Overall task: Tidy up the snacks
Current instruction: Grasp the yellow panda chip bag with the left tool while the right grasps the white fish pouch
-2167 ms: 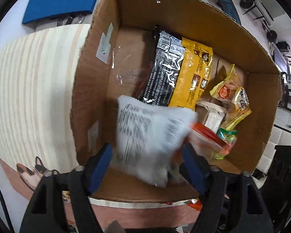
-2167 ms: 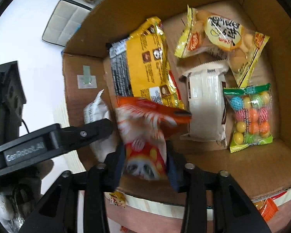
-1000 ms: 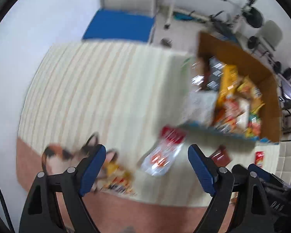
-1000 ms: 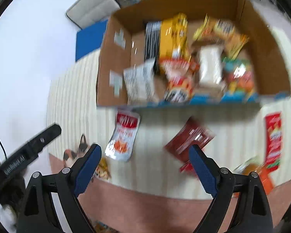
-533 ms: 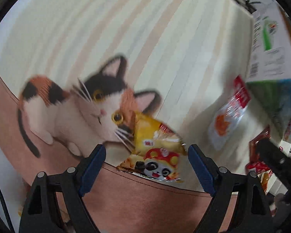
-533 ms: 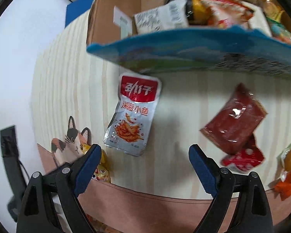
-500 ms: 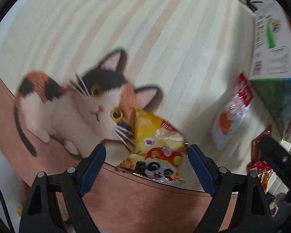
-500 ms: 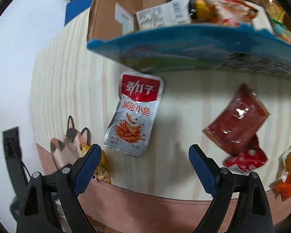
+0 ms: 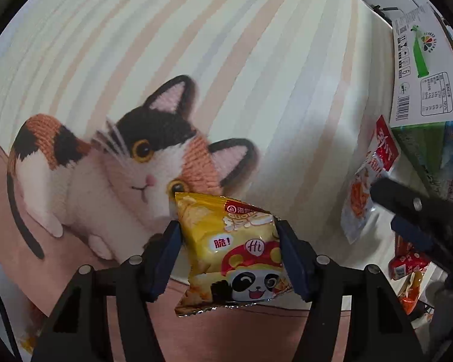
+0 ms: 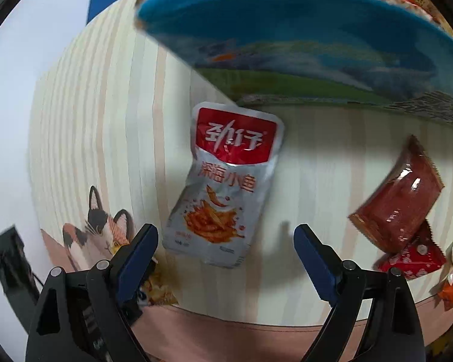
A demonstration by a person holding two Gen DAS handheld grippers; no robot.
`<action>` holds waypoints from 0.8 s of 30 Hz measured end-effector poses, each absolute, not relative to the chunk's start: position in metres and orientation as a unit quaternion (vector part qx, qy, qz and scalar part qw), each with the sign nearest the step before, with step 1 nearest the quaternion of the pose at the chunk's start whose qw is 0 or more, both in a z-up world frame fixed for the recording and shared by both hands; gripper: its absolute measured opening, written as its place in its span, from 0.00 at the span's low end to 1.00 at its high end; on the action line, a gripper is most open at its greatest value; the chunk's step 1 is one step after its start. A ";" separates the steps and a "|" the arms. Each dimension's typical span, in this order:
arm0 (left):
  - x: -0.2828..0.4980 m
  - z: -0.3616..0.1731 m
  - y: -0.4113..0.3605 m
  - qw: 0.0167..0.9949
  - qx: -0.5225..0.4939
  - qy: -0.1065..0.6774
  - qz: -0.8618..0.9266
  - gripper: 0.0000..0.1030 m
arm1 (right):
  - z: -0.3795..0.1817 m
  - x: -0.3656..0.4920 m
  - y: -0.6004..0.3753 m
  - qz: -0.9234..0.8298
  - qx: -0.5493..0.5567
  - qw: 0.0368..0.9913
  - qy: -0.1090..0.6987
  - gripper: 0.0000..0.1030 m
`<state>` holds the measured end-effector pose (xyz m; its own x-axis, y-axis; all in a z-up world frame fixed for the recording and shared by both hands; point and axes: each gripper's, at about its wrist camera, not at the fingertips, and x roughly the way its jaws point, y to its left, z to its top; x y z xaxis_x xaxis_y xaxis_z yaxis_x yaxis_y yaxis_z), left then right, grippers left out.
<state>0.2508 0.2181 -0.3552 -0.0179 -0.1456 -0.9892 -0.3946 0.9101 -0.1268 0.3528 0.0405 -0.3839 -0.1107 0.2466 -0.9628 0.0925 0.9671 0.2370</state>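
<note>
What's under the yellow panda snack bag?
The yellow panda snack bag, between the left gripper's pads, lies on the mat, over the printed cat's cheek and the pink border. Whatever is directly beneath stays hidden.

Left gripper (image 9: 226,259): black plastic frame, two angled arms with round silver screws, dark blue ribbed pads (image 9: 166,256) on the fingers. Right gripper (image 10: 226,259): same build, black arms, silver screw heads, blue pads (image 10: 314,259) with serrated inner edges. No sleeve or hand visible in either view.
</note>
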 end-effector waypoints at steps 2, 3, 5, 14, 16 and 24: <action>0.243 -0.356 0.222 0.672 -0.191 0.709 0.094 0.60 | -0.388 0.355 0.049 0.053 0.106 0.659 0.743 0.91; 0.241 -0.356 0.223 0.671 -0.193 0.710 0.095 0.60 | -0.390 0.355 0.054 0.046 0.097 0.662 0.742 0.91; 0.235 -0.357 0.228 0.668 -0.197 0.711 0.097 0.60 | -0.395 0.356 0.065 0.037 0.070 0.667 0.741 0.91; 0.224 -0.357 0.248 0.657 -0.222 0.713 0.103 0.61 | -0.401 0.333 0.079 0.048 -0.030 0.667 0.743 0.78; 0.219 -0.354 0.255 0.654 -0.232 0.713 0.099 0.60 | -0.399 0.327 0.068 0.066 -0.012 0.654 0.754 0.78; 0.208 -0.329 0.276 0.663 -0.269 0.693 0.084 0.60 | -0.380 0.339 0.055 0.099 -0.017 0.678 0.728 0.84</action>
